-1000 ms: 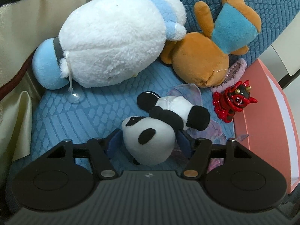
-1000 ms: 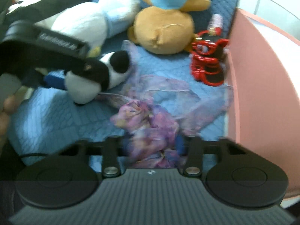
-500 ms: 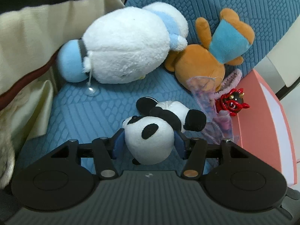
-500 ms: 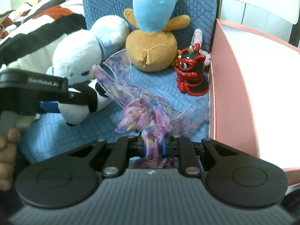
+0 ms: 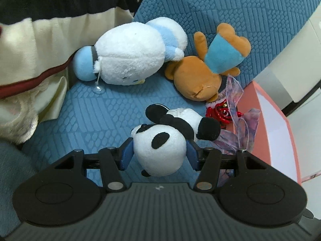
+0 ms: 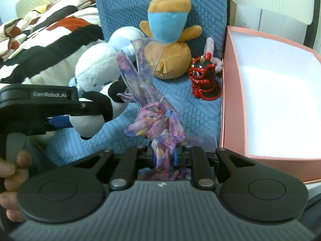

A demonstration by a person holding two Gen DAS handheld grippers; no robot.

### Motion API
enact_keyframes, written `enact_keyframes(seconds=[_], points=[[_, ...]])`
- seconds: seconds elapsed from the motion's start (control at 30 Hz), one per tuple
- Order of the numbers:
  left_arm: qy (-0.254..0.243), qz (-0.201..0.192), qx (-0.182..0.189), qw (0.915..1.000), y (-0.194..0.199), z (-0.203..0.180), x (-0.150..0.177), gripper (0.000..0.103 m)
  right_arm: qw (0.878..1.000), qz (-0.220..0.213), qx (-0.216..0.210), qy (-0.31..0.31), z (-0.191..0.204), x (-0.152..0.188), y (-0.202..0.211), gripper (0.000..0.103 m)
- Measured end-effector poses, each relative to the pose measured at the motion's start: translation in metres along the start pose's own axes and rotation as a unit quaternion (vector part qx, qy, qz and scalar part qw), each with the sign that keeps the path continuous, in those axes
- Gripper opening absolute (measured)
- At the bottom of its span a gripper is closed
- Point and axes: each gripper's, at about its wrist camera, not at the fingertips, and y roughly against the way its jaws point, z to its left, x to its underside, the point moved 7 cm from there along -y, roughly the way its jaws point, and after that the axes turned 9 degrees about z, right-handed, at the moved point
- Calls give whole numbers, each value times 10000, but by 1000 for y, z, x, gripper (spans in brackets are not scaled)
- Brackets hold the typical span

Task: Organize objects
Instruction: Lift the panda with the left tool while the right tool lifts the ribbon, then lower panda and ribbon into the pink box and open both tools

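Note:
My left gripper [image 5: 159, 153] is shut on the head of a small panda plush [image 5: 166, 138], lifted off the blue quilted seat [image 5: 96, 116]. From the right wrist view the same panda plush [image 6: 94, 113] hangs in the left gripper [image 6: 66, 118], held by a hand at the left edge. My right gripper [image 6: 164, 156] is shut on a bunched purple ribbon scarf [image 6: 156, 124], whose loose ends trail up and across the seat. That scarf [image 5: 238, 124] also shows beside the panda in the left wrist view.
An open pink box [image 6: 230, 92] with a white inside stands at the right. On the seat lie a white-and-blue plush [image 5: 130, 60], a brown bear plush [image 5: 202, 76] and a red-and-black figurine [image 6: 204, 82]. A striped blanket [image 5: 40, 20] is heaped at the left.
Both grippers have risen, carrying the panda and the scarf off the seat. The right jaws went from around the scarf to shut tight on it; more of the pink box shows.

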Motion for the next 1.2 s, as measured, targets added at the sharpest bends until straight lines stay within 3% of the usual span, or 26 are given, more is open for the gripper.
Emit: enact_keyframes(seconds=[0.3, 0.87, 1.2], points=[[46, 154, 6, 9999, 19, -35, 2, 61, 9997, -74, -189, -107, -13, -26, 43, 19], [-366, -311, 275, 9985, 82, -142, -28, 61, 9972, -540, -466, -227, -63, -76, 125, 19], [-678, -352, 640, 9950, 76, -210, -31, 61, 9955, -829, -347, -299, -110, -100, 153, 19]])
